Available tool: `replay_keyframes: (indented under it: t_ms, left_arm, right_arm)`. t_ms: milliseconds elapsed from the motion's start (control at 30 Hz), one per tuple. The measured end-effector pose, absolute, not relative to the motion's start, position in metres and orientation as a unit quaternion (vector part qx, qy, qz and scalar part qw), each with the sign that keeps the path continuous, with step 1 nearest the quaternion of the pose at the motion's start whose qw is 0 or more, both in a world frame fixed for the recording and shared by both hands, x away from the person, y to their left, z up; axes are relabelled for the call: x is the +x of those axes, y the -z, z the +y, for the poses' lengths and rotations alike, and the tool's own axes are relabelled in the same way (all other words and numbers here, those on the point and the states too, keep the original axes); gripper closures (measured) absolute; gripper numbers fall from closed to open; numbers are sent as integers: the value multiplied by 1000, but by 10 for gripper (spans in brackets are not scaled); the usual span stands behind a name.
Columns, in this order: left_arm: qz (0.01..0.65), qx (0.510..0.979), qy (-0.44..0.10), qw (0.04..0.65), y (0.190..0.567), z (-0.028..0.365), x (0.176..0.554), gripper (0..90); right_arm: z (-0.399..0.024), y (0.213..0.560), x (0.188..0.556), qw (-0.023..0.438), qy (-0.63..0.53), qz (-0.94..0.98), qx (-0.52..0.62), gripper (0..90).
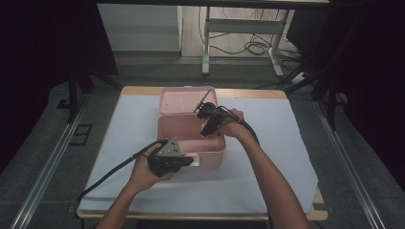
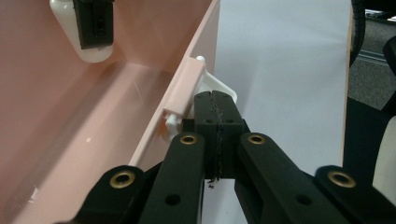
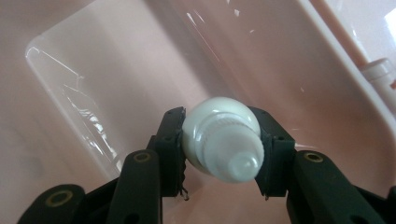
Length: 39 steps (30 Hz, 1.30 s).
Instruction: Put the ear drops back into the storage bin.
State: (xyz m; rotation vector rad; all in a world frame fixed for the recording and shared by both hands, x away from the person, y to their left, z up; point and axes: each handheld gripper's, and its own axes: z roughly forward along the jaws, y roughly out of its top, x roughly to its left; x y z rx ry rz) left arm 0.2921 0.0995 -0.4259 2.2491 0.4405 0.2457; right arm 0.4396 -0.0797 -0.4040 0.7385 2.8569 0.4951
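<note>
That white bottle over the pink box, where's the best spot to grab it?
Around its round body just behind the ribbed cap, from the two sides. That is how the right tongs hold the white bottle now: the body is wide and bulges past the narrower cap, so the pads seat on it rather than slipping off the neck.

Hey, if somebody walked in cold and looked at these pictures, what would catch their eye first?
Probably the open pink plastic box in the middle of the white-covered table, its lid standing up behind. Next, the right gripper held over the box's inside, its jaws clamped on a white tube with a ribbed cap. Then the left gripper, jaws shut, at the white latch on the box's front wall.
</note>
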Motion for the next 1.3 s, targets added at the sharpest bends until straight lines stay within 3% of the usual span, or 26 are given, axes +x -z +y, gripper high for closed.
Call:
replay_keyframes:
  t_ms: [1300]
  left_arm:
    - [174,892,-97,407,426,100,292,900]
  right_arm:
    - [-69,418,445,70,-153,954,248,595]
